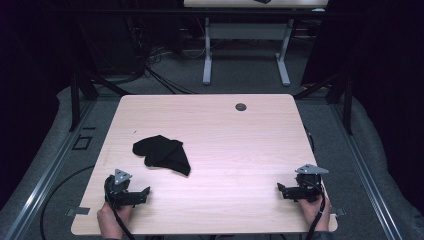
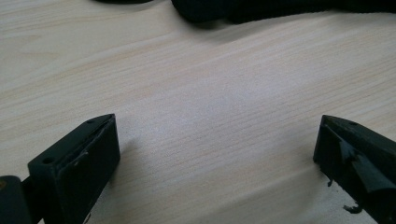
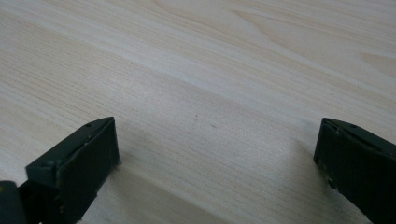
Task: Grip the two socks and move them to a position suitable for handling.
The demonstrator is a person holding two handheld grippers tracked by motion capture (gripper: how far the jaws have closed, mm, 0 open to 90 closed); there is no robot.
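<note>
A crumpled black cloth (image 1: 162, 153) lies on the light wooden table (image 1: 225, 135), left of its middle. My left gripper (image 1: 145, 191) rests near the front left corner, held by a hand, its jaws wide open and empty. In the left gripper view the cloth's dark edge (image 2: 261, 9) lies beyond the jaws, apart from them, with my left gripper (image 2: 217, 140) over bare wood. My right gripper (image 1: 280, 188) sits near the front right corner in the other hand, open, and my right gripper (image 3: 217, 140) has nothing between its jaws.
A round cable hole (image 1: 241, 106) sits near the table's far edge. Beyond the table stand a white desk frame (image 1: 245, 50) and loose cables on the grey floor. Black stands flank both sides of the table.
</note>
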